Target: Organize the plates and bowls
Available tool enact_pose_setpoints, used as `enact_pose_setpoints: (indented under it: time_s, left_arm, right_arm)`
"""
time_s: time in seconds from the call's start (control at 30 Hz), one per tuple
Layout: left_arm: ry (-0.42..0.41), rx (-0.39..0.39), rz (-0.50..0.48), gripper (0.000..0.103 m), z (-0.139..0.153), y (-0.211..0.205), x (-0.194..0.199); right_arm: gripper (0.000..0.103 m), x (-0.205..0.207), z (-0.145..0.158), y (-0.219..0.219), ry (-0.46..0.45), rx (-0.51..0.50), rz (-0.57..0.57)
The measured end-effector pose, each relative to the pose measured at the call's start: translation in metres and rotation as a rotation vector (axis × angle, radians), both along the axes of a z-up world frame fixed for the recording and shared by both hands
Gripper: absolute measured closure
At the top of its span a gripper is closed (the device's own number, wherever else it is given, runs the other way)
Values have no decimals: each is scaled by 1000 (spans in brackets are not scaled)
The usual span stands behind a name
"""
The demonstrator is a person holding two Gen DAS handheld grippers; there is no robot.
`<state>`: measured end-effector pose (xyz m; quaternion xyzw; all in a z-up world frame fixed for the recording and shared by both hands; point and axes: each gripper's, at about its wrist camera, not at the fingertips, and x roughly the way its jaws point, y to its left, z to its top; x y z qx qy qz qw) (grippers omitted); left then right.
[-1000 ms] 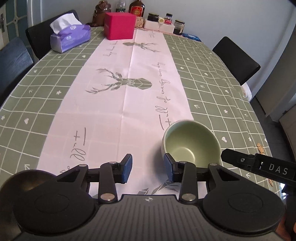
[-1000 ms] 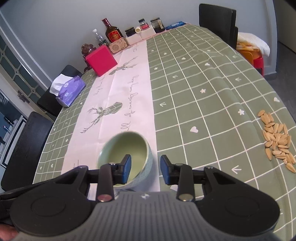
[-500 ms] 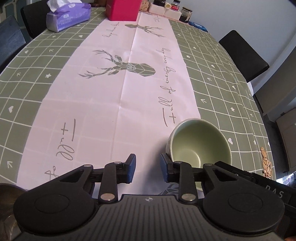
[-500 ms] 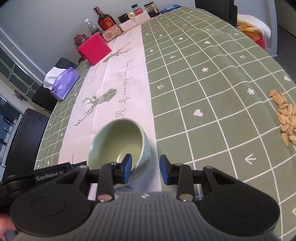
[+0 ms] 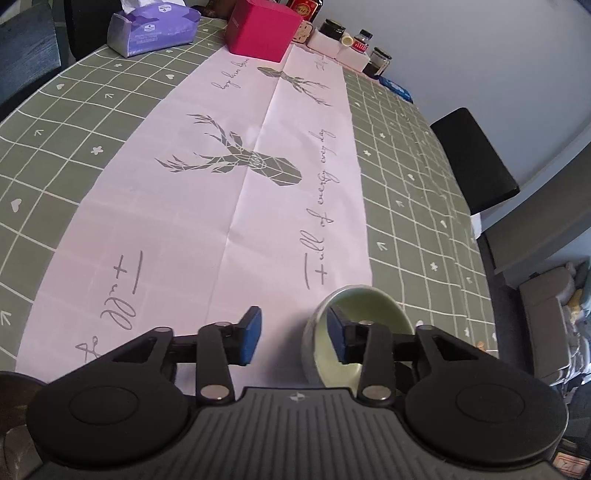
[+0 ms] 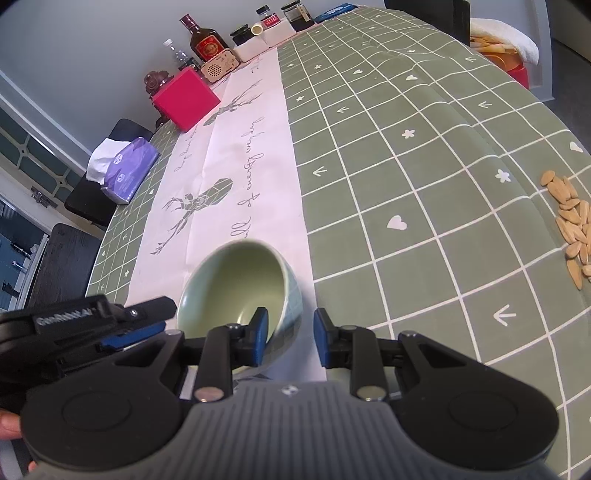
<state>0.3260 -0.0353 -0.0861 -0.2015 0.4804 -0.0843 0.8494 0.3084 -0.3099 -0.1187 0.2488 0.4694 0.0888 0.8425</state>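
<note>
Left wrist view: the left claw [image 5: 293, 338] is seen at the lower middle of the frame, its jaws opening. The bowl's [image 5: 373, 301] left rim is straddled by them: the right pad is set inside the bowl, the left pad stands apart from the wall over the pale runner [image 5: 236, 206], so nothing is pressed. The bowl is found at the lower right, on the counter [image 5: 417, 206] where the runner meets the green checked cloth. At the top of the frame a purple tissue pack [image 5: 155, 29] and a pink box [image 5: 264, 31] are set, with small jars [image 5: 354, 40] to their right. A black chair [image 5: 476, 158] is seen at the right edge.

Right wrist view: the right claw [image 6: 290, 338] is seen at the lower middle, its jaws closing. The bowl [image 6: 236, 277] is shown tilted, just above and left of the claw; its near right wall lies between the pads, the left pad inside the bowl, the right pad outside with a gap visible, so no grip is made. The left claw [image 6: 136, 332] enters from the lower left, beside the bowl's left rim. Seeds [image 6: 574, 225] are scattered on the green cloth at the right edge. A bottle [image 6: 205, 40] stands at the top, behind the pink box [image 6: 186, 98]; the tissue pack [image 6: 127, 170] lies at the left.
</note>
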Motion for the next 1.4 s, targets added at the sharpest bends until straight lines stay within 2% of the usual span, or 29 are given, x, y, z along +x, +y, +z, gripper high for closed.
enact_pose_setpoints:
  time_s: [0.17,0.23,0.5,0.93,1.13,1.4]
  left_arm:
    - [9,-26,-52,53,-7,-13,0]
    - [30,-38,-56,65,-16,-17,0]
    - [55,5,-43,88,-35,-25,3]
    - [7,160,-116,90,-27,-44,-6]
    - [-1,175,-124,90,-24,-45,-10]
    - [-36,186,-124,90,-4,-42,-20]
  right_arm:
    - [76,-1,0,2,-4,-2,6]
    - [80,-1,0,3,-5,-3,12]
    - [85,0,-1,4,-10,3,18]
    - [88,-1,2,9,-12,-40,24]
    - [90,-2,5,9,-8,-43,28]
    - [92,-7,17,10,-16,-32,38]
